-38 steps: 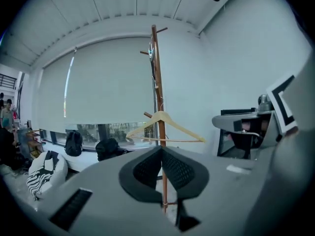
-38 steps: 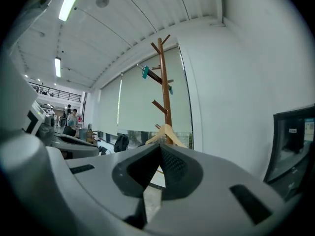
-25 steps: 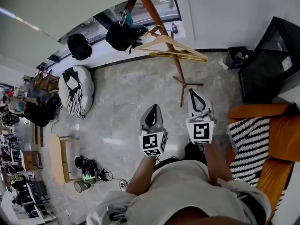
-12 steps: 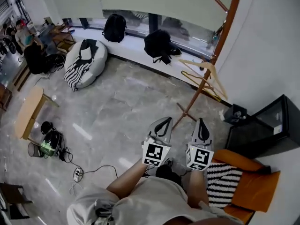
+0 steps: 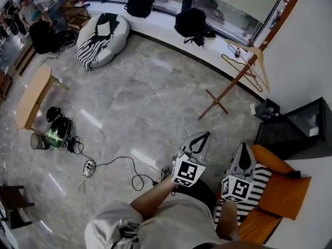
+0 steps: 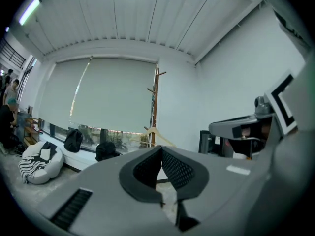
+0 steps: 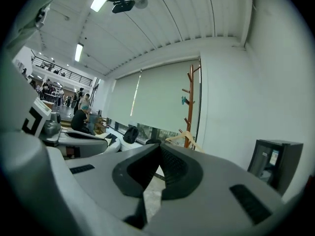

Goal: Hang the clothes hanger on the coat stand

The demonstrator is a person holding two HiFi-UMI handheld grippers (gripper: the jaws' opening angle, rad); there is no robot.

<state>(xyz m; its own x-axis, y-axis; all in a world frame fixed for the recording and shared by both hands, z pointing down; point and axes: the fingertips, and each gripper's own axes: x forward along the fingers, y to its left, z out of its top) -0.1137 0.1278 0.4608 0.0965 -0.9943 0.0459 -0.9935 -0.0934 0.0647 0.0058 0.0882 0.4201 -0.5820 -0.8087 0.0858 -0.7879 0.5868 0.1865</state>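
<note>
A brown wooden coat stand rises at the upper right of the head view, its cross foot on the grey floor. A pale wooden clothes hanger hangs from one of its pegs, beside the pole. Both grippers are held low in front of the person, well short of the stand. My left gripper is shut with nothing in it, and so is my right gripper. In the left gripper view the shut left gripper points toward the stand and hanger. The right gripper shows the stand and hanger likewise.
An orange chair with a striped cushion sits just right of my right gripper. A black cabinet and small black bin stand by the wall. Two backpacks rest on the window ledge. A cable and beanbag lie left.
The head view has swung left and drawn back: the stand and hanger shifted from the top middle to the upper right and look farther off. Both grippers stayed shut and empty.
</note>
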